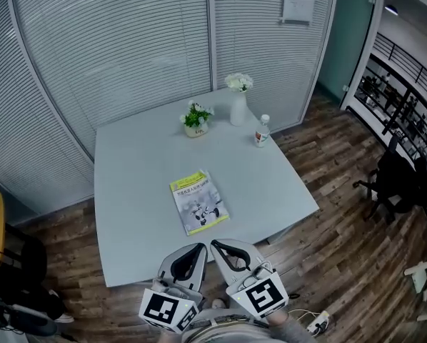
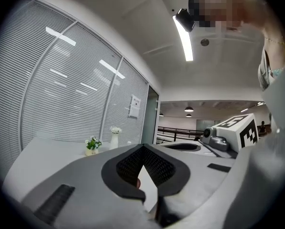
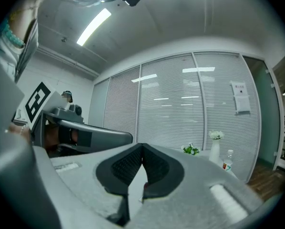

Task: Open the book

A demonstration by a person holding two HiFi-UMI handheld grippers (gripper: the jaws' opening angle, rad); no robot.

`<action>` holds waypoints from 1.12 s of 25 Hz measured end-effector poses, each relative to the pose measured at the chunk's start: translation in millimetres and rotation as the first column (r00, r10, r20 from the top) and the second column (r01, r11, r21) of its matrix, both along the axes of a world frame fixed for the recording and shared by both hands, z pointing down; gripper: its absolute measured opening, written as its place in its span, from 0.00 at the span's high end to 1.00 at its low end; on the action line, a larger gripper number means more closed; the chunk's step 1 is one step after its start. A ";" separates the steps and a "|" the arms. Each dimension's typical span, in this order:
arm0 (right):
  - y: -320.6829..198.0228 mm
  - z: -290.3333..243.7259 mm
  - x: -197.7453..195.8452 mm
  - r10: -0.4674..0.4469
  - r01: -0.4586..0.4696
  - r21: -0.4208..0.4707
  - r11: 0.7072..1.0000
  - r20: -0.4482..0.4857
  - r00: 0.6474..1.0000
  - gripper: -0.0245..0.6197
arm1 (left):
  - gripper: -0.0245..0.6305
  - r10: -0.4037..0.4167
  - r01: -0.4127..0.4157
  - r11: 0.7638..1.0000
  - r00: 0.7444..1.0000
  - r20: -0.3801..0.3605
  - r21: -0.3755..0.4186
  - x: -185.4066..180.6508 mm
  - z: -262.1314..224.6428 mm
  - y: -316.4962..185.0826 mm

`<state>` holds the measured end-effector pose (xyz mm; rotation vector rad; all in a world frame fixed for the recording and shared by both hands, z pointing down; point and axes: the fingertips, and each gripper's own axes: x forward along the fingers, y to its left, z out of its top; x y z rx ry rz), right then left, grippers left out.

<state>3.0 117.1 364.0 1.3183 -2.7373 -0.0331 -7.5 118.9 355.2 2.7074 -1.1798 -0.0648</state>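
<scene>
Book [image 1: 199, 202] lies closed, flat on tabletop [image 1: 142, 156], near its front edge. Left gripper [image 1: 192, 254] & right gripper [image 1: 231, 252]: fingers together, empty. We reckon it's thin, light, floppy, w/ slick cover; nip cover's free edge, pin the rest.

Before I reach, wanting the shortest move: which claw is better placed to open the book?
Right, tentatively. Both claws are shut, equally short of the closed book. The right claw faces its right edge, where the cover likely lifts, and the left claw its left. Spine not visible.
</scene>
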 end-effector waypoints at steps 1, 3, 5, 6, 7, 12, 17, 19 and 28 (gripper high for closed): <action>-8.5 -1.7 1.3 -0.007 0.007 0.001 1.000 -0.001 1.000 0.96 | 0.96 -0.005 0.005 1.000 1.000 0.007 0.004 1.5 -1.6 -8.5; -25.8 -4.4 3.1 -0.023 0.023 0.002 1.000 -0.003 1.000 0.96 | 0.96 -0.021 0.021 1.000 1.000 0.014 0.008 2.7 -5.5 -26.3; -40.5 -6.1 3.9 -0.041 0.041 0.000 0.999 -0.003 0.999 0.96 | 0.96 -0.037 0.037 0.999 0.999 0.012 0.007 2.8 -8.9 -41.6; -47.2 -7.0 4.4 -0.048 0.048 -0.003 0.999 0.000 0.999 0.96 | 0.96 -0.044 0.044 0.999 0.999 0.010 0.006 3.0 -9.9 -48.3; -53.5 -8.1 5.1 -0.054 0.054 -0.005 0.999 0.003 0.999 0.96 | 0.96 -0.049 0.049 0.999 0.999 0.009 0.003 3.8 -10.3 -54.6; -78.7 -8.3 12.7 -0.084 0.084 -0.014 0.996 -0.006 0.996 0.96 | 0.96 -0.070 0.070 0.997 0.997 0.012 -0.018 12.3 -7.6 -79.6; -102.0 -4.9 21.7 -0.110 0.110 -0.027 0.994 -0.005 0.994 0.96 | 0.96 -0.091 0.091 0.995 0.996 0.009 -0.033 22.4 -4.9 -102.6; -110.9 -4.3 26.9 -0.118 0.118 -0.031 0.993 -0.006 0.993 0.96 | 0.96 -0.097 0.097 0.994 0.995 0.006 -0.043 27.3 -3.7 -111.4; -149.1 -0.9 57.6 -0.142 0.141 -0.051 0.989 -0.008 0.990 0.96 | 0.96 -0.125 0.125 0.990 0.992 -0.001 -0.070 54.2 1.9 -149.5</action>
